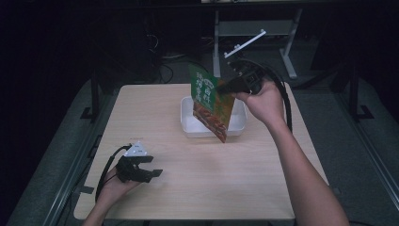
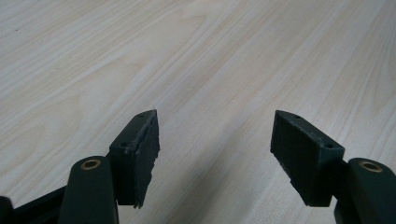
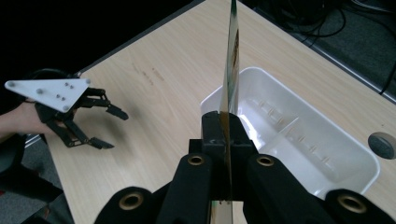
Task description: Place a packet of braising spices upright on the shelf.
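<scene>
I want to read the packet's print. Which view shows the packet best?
The high view: the packet hangs face-on over the white bin, held by the right gripper. The right gripper view shows its thin edge between the jaws.

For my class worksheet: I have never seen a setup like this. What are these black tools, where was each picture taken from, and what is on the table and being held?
A person holds a hand-operated black claw in each hand; there is no robot arm. The high view looks down on the pale wooden table. The other two views come from cameras riding on each claw.

The left claw rests open near the table's front left; its own view shows its two pads apart above bare wood. The right claw is shut on a flat green printed snack packet, held tilted above a white rectangular plastic bin that looks empty.
</scene>
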Demonstrator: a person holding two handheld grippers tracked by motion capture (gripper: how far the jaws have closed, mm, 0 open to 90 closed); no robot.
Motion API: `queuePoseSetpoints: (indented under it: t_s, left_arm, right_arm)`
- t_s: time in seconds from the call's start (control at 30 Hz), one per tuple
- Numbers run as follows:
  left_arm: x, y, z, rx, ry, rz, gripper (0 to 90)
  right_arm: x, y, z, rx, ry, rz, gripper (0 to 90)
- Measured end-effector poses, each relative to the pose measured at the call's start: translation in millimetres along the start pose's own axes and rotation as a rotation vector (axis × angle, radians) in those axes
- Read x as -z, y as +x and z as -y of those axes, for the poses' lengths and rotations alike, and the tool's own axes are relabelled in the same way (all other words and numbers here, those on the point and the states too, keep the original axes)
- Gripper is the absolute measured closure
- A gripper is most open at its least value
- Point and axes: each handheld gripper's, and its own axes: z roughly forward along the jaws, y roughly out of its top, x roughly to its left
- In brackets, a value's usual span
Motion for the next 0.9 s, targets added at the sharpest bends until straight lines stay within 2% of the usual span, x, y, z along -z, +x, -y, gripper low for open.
queuePoseSetpoints:
  t_s: [0.5,0.9]
  left_arm:
    - [0.5,1.3,0.8,0.009,-0.010,0.003,32.5]
    - [0.9,1.4,0.7,0.001,-0.008,0.004,32.1]
  right_arm:
    - [-24.6,-9.9,-23.9,-0.014,0.010,0.043,90.0]
    - [-42.2,-12.6,-32.9,-0.012,0.025,0.065,90.0]
